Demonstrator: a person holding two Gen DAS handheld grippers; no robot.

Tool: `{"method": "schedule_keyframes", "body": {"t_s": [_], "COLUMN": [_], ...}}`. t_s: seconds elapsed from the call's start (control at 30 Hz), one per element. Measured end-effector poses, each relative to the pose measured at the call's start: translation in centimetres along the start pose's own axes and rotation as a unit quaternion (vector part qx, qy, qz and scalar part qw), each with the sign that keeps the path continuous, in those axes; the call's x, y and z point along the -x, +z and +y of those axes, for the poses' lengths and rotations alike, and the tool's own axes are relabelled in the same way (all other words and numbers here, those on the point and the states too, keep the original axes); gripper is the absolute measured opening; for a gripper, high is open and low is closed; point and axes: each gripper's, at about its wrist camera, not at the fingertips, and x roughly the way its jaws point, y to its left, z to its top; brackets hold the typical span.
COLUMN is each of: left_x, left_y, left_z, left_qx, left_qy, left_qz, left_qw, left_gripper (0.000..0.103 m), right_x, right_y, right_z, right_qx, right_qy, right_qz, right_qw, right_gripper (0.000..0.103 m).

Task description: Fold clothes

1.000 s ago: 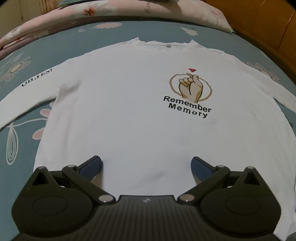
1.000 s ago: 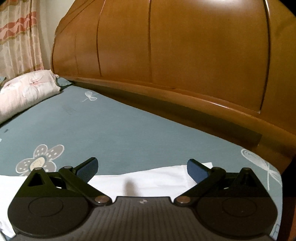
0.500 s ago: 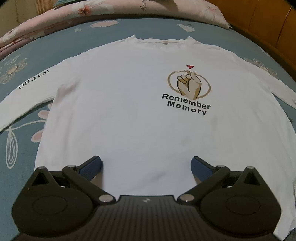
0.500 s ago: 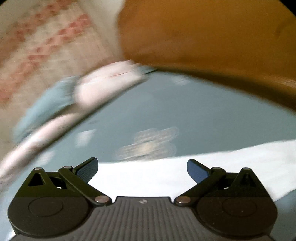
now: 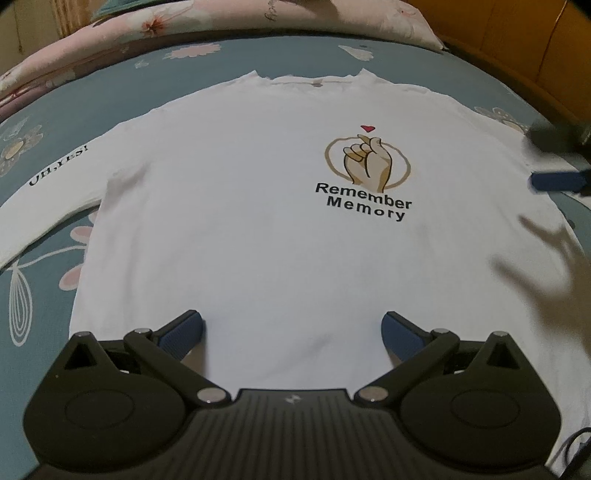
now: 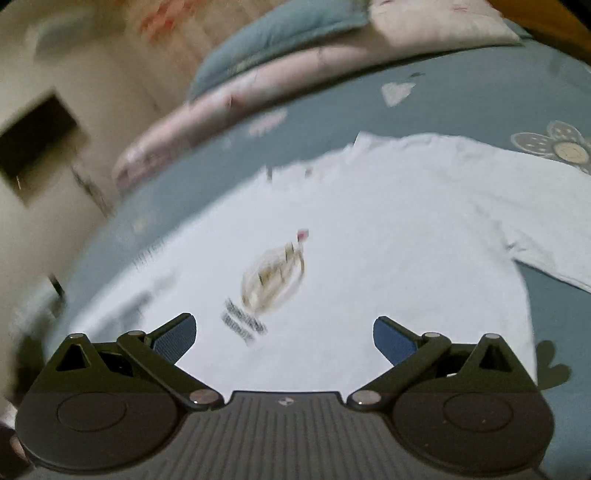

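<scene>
A white long-sleeved shirt [image 5: 258, 206] lies flat and face up on the bed, collar at the far side, with a "Remember Memory" print [image 5: 365, 184] on its chest. My left gripper [image 5: 291, 332] is open and empty above the shirt's near hem. My right gripper [image 6: 282, 334] is open and empty above the shirt's [image 6: 369, 258] right part; this view is motion-blurred. The right gripper also shows blurred at the right edge of the left wrist view [image 5: 557, 162], above the right sleeve.
The shirt lies on a teal floral bedsheet [image 5: 33, 295]. A pink floral quilt [image 5: 184, 22] and pillows lie along the far side. A wooden headboard [image 5: 535, 48] stands at the right. A pale wall [image 6: 55, 184] shows at the left in the right wrist view.
My right gripper has swung left from facing the headboard to facing the shirt, and has come into the left wrist view. My left gripper has barely shifted.
</scene>
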Motion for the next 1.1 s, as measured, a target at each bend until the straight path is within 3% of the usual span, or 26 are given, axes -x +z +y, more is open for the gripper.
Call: {"method": "schedule_keyframes", "body": {"t_s": [0.13, 0.33, 0.57, 0.67, 0.8, 0.9, 0.97, 1.1], "left_x": [0.2, 1.0, 3.0, 4.7, 8.1, 11.2, 13.6, 19.5], "left_y": [-0.4, -1.2, -2.6, -2.2, -0.6, 1.2, 2.5, 4.8], "left_z": [0.0, 0.0, 0.8, 2.3, 6.8, 11.8, 15.6, 23.0], "left_qx": [-0.003, -0.005, -0.004, 0.011, 0.05, 0.088, 0.111, 0.137], "left_qy": [-0.001, 0.001, -0.016, -0.026, -0.058, -0.064, -0.048, 0.023], "left_qz": [-0.01, -0.005, 0.003, -0.012, -0.027, -0.033, -0.039, -0.069], "left_qw": [0.9999, 1.0, 0.9999, 0.9995, 0.9967, 0.9936, 0.9919, 0.9879], "left_gripper": [0.102, 0.102, 0.102, 0.102, 0.1, 0.08, 0.065, 0.065], "right_x": [-1.3, -3.2, -3.3, -3.4, -3.0, -3.0, -3.4, -4.5], "right_y": [-1.6, -2.8, -3.0, -3.2, -3.9, -4.5, -4.6, -4.3], "right_z": [1.8, 0.8, 1.5, 2.0, 2.7, 3.5, 4.2, 5.3], "right_qx": [0.075, 0.094, 0.094, 0.094, 0.072, 0.06, 0.062, 0.073], "right_qy": [-0.066, -0.087, -0.094, -0.106, -0.101, -0.09, -0.094, -0.101], "right_qz": [0.017, 0.061, 0.063, 0.066, 0.064, 0.06, 0.059, 0.061], "right_qw": [0.995, 0.99, 0.989, 0.988, 0.99, 0.992, 0.992, 0.99], "right_gripper": [0.103, 0.103, 0.103, 0.103, 0.103, 0.103, 0.103, 0.103]}}
